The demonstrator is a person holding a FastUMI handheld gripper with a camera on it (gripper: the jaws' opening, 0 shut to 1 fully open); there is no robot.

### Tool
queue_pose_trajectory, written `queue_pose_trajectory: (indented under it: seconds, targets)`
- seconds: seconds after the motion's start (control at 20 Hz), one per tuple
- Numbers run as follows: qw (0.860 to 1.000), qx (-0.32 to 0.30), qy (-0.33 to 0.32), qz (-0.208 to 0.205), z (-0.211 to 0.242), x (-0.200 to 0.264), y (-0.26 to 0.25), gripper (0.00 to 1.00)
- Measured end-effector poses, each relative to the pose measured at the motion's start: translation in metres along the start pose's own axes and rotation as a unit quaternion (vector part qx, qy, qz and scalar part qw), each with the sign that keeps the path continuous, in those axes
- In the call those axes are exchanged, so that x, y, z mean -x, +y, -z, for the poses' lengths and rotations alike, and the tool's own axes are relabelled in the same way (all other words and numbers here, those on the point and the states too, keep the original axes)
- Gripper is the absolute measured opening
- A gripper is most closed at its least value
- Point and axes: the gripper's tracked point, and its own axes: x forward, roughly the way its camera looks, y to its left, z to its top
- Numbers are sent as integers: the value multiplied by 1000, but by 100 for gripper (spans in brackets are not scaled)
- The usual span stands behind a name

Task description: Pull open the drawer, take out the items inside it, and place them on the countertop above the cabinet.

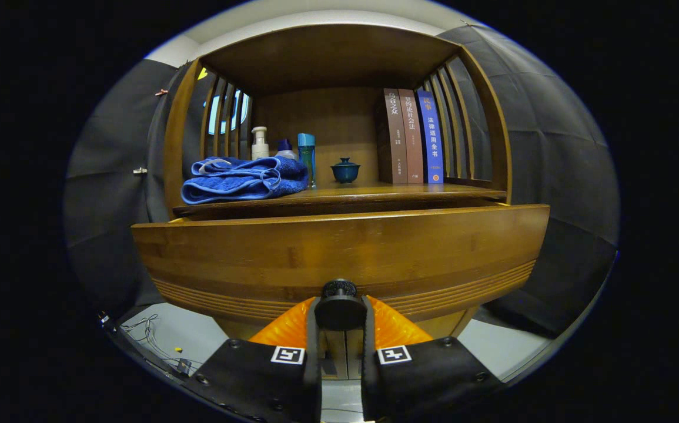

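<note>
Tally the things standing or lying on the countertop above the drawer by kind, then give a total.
Books: 3
Bottles: 3
Folded blue towel: 1
Small lidded cup: 1
Total: 8

The gripper is shut on the drawer knob, with the drawer front pulled slightly out.

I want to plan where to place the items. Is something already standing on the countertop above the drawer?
Yes. The countertop holds a blue towel, bottles, a lidded cup and books. The gripper is shut on the drawer knob.
</note>
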Motion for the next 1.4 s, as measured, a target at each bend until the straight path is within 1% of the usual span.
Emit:
queue_pose_trajectory:
  seconds: [0.25, 0.45, 0.75, 0.95, 1.1, 1.25, 1.35, 1.4]
  targets:
    - [1000, -2, 8, -4, 9, 43, -4, 30]
    - [1000, -2, 5, -1, 13, 65, -5, 30]
    - [1000, -4, 13, -4, 26, 84, -7, 30]
    - [1000, -1, 18, -7, 29, 85, -6, 30]
    - [999, -15, 23, -27, 31, 87, -1, 50]
    - [999, -20, 28, -31, 30, 91, -3, 99]
    - [999, -18, 19, -33, 15, 102, -6, 99]
    - [1000, -9, 10, -27, 2, 108, -10, 99]
